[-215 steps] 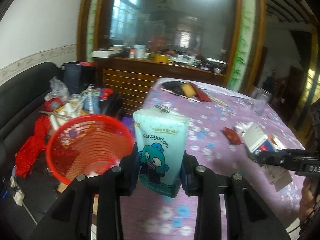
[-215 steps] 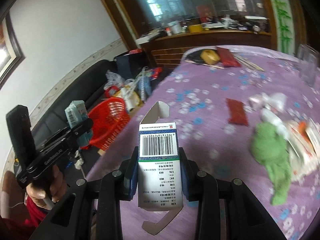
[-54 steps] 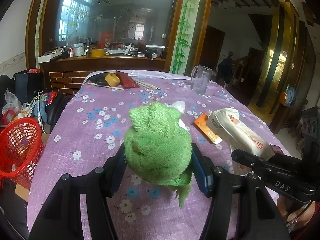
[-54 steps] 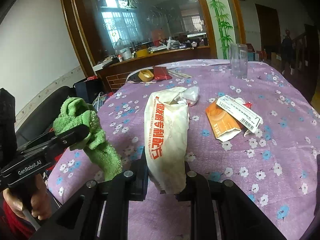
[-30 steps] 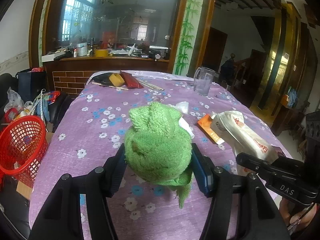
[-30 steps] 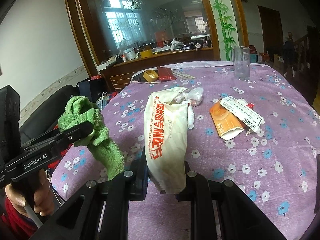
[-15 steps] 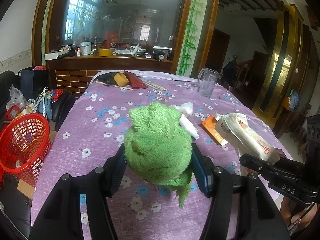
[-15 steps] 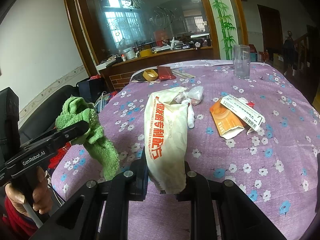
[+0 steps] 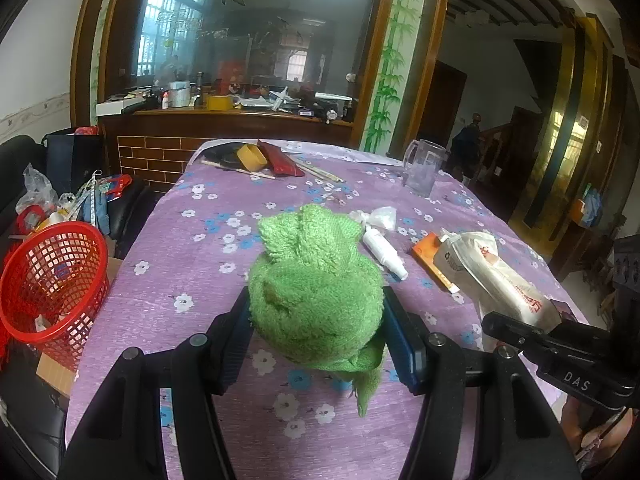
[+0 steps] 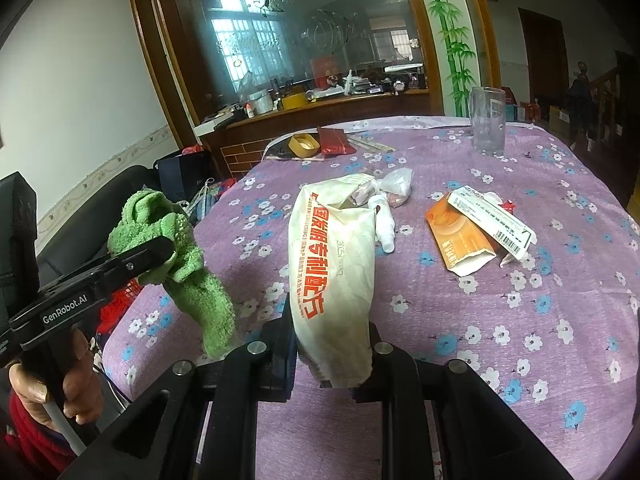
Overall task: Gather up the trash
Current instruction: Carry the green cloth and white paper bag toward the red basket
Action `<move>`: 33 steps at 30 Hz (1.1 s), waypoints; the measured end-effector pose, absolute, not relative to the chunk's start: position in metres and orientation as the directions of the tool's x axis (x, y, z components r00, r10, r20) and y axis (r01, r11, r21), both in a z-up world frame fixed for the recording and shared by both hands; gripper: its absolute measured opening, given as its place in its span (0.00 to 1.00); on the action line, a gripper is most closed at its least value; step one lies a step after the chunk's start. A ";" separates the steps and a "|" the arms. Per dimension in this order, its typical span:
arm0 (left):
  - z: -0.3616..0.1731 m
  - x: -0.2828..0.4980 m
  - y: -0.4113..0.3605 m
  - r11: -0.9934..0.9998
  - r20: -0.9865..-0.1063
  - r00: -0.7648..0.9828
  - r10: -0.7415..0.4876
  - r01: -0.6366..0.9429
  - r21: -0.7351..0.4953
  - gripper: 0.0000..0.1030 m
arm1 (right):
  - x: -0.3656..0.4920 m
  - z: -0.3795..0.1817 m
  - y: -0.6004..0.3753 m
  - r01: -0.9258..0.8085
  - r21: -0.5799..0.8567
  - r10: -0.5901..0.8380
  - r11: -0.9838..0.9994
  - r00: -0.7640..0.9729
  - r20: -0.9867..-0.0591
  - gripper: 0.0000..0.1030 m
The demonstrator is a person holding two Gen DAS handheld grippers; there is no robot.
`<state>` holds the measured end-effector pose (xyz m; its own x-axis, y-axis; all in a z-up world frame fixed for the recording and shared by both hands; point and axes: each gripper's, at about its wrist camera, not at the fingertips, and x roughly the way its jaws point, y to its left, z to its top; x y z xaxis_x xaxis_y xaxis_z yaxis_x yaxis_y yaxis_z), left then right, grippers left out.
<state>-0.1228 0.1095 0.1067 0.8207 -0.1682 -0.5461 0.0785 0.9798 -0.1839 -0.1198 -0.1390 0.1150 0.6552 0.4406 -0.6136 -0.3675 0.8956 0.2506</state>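
Observation:
My left gripper (image 9: 316, 340) is shut on a bunched green towel (image 9: 314, 288), held above the purple flowered tablecloth (image 9: 192, 264); the same towel (image 10: 172, 248) hangs from that gripper (image 10: 158, 254) at the left of the right wrist view. My right gripper (image 10: 332, 352) is shut on a white paper bag with red lettering (image 10: 334, 264), also seen as the bag (image 9: 492, 276) at the right of the left wrist view. A red mesh basket (image 9: 52, 276) stands beside the table on the left.
On the cloth lie a small white bottle (image 9: 384, 250), a clear plastic wrapper (image 9: 378, 216), an orange packet (image 10: 460, 242) and a white barcode box (image 10: 494, 226). A glass mug (image 10: 488, 120), a tape roll (image 10: 304, 144) and a red pouch (image 10: 334, 140) sit at the far end. A black sofa (image 9: 24, 152) holds clutter.
The left gripper with the towel has drifted slightly left and back, bringing the red basket further into its view. The right gripper with the bag has stayed put.

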 end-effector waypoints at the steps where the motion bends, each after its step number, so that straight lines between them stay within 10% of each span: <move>1: 0.107 -0.123 0.111 0.980 -0.545 0.821 -0.167 0.076 -0.186 0.58 | -0.119 0.115 -0.138 -0.370 0.250 0.442 0.895 0.653 -0.615 0.20; 33: 0.144 -0.139 0.241 0.965 -0.501 0.864 0.053 -0.173 -0.197 0.58 | -0.076 0.133 -0.039 -0.574 0.249 0.579 0.780 0.511 -0.635 0.20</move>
<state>-0.1393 0.2414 0.1442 0.8637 0.0528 -0.5013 -0.1731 0.9651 -0.1966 -0.0757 -0.0391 0.1335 0.5113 0.5792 -0.6349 -0.5740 0.7800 0.2493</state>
